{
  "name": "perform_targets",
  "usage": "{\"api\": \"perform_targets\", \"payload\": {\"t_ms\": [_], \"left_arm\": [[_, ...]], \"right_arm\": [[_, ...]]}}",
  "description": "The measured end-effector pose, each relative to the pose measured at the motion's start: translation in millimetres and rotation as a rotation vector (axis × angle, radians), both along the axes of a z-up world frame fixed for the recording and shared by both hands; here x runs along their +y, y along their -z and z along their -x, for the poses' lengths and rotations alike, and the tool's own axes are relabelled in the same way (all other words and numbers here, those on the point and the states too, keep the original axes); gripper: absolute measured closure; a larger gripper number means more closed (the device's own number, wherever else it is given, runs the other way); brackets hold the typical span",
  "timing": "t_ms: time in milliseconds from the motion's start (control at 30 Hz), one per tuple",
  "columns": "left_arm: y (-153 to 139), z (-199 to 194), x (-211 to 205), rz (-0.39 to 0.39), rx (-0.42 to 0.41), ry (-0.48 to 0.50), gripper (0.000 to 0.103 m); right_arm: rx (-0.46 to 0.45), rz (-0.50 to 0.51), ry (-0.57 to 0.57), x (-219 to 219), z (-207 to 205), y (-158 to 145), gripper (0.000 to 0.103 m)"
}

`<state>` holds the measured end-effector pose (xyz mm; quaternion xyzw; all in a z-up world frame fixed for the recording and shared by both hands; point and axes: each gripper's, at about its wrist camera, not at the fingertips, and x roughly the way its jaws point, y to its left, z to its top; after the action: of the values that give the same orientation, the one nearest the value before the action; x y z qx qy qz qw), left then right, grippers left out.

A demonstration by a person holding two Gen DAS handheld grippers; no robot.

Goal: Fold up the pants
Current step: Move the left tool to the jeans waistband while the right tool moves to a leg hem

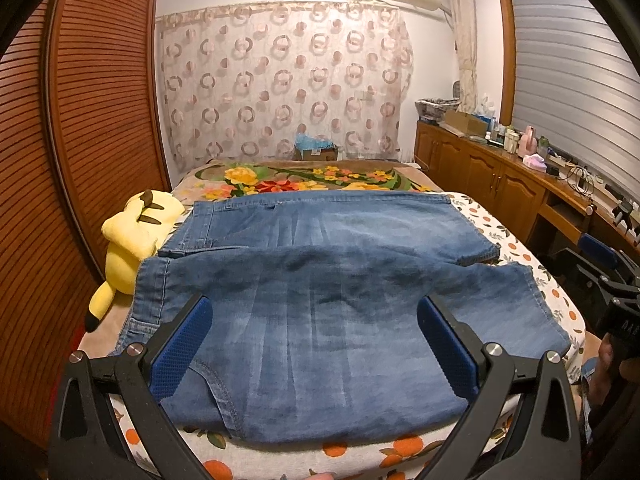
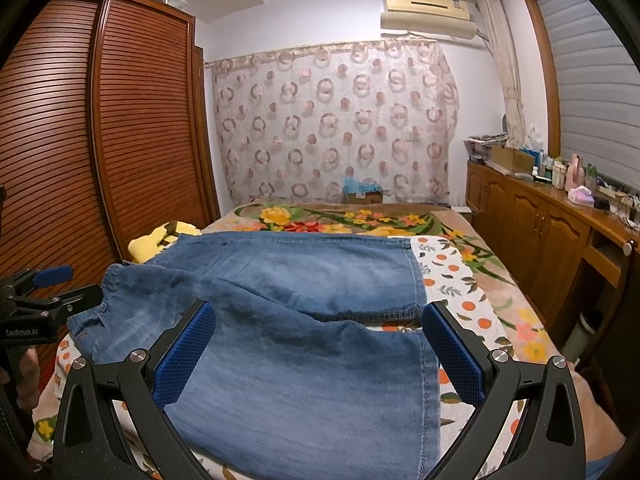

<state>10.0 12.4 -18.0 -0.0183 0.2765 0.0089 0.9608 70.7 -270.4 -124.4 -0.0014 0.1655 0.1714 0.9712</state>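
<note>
Jeans (image 1: 320, 280) spread flat across near end of bed (image 1: 516, 248), apparently already folded once. Left gripper (image 1: 316, 344) and right gripper (image 2: 320, 344) above near edge, jaws wide apart, holding nothing. Yellow plush toy (image 1: 128, 240) at left, touching jeans.

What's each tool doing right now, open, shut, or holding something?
Left tool: open, holding nothing, poised over the jeans.
Right tool: open, holding nothing, above the jeans' hem end.
</note>
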Motion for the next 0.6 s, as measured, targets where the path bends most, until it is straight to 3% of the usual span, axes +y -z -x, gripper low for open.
{"api": "perform_targets", "payload": {"t_ms": [600], "left_arm": [[48.0, -11.3, 57.5, 0.021, 0.097, -0.060, 0.001]], "right_arm": [[0.111, 0.059, 0.049, -10.7, -6.4, 16.1, 0.000]]}}
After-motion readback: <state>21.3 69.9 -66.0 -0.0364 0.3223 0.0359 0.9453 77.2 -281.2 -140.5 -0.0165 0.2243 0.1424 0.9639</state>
